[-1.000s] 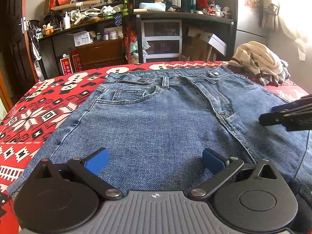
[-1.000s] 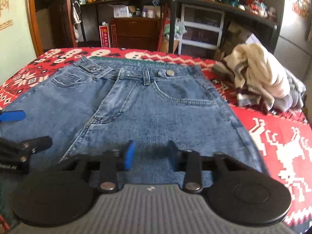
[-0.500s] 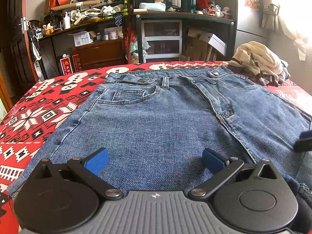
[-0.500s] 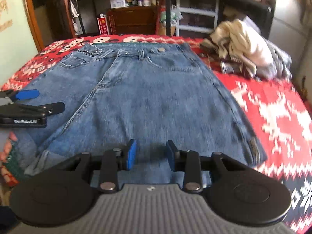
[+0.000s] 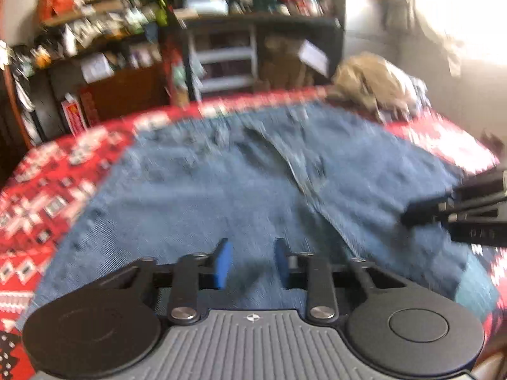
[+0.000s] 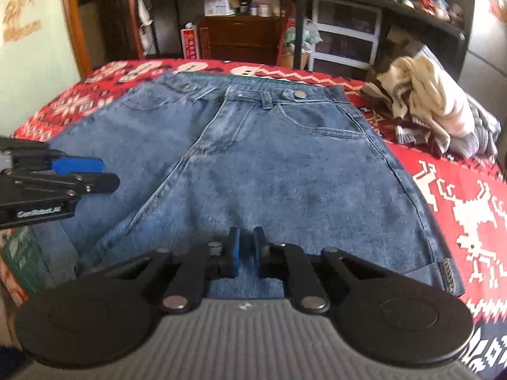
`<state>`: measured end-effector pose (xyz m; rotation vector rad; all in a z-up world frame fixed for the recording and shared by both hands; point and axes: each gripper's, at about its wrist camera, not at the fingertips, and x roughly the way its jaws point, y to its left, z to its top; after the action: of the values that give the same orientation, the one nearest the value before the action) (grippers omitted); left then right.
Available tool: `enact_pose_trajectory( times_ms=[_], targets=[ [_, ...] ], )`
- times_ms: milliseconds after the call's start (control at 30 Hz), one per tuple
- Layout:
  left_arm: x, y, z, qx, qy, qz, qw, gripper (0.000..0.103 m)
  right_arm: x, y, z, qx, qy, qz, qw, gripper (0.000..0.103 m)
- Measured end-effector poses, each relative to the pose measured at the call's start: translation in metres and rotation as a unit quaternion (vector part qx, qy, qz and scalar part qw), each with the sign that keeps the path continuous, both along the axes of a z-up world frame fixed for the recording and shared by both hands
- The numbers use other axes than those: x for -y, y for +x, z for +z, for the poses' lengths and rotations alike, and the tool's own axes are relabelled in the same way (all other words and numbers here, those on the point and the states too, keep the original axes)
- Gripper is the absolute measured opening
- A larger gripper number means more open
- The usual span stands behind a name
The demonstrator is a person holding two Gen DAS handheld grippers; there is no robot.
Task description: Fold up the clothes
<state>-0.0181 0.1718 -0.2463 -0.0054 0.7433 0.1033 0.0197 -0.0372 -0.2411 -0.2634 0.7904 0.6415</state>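
Observation:
Blue jeans (image 6: 285, 174) lie flat on a red patterned bedspread (image 6: 459, 205), waistband at the far side. My right gripper (image 6: 246, 251) sits at their near edge, its blue pads drawn to a thin slit with denim in it. The left wrist view is blurred. There the jeans (image 5: 221, 190) fill the middle, and my left gripper (image 5: 251, 262) hovers low over them with a clear gap between its pads and nothing in it. The left gripper (image 6: 92, 174) also shows at the left of the right wrist view, and the right gripper (image 5: 412, 215) at the right of the left wrist view.
A pile of cream and grey clothes (image 6: 427, 107) lies at the bed's far right corner. Cluttered shelves and plastic drawers (image 6: 345, 38) stand behind the bed. A wooden door frame (image 6: 73, 25) is at the left. The bedspread (image 5: 38, 196) shows bare on both sides of the jeans.
The left gripper's jaws have narrowed from wide apart and its view has swung and blurred. The right gripper moved forward to the jeans' near edge and its pads closed to a slit.

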Motion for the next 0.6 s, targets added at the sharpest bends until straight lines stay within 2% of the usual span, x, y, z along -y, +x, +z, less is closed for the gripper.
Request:
enact_pose_trajectory(
  times_ms=[100, 233, 300, 433, 600],
  targets=[
    [-0.004, -0.005, 0.002, -0.01, -0.019, -0.008, 0.9997, 0.017, 0.008, -0.006, 0.003, -0.008, -0.011, 0.017, 1.0, 0.009],
    [-0.018, -0.012, 0.017, -0.037, -0.071, -0.028, 0.9964, 0.01, 0.034, -0.007, 0.017, -0.046, 0.015, 0.008, 0.999, 0.008],
    [-0.029, -0.018, 0.029, -0.041, -0.114, -0.031, 0.9922, 0.01, 0.046, -0.008, 0.027, -0.059, 0.032, 0.011, 0.998, 0.008],
    [-0.036, -0.033, 0.041, -0.062, -0.19, -0.047, 0.9787, 0.01, 0.05, -0.021, 0.04, -0.062, 0.039, 0.035, 0.997, 0.008],
    [-0.023, -0.042, 0.029, -0.093, -0.211, -0.045, 0.9719, 0.01, 0.024, -0.037, 0.031, -0.055, 0.016, 0.063, 0.996, 0.009]
  ],
)
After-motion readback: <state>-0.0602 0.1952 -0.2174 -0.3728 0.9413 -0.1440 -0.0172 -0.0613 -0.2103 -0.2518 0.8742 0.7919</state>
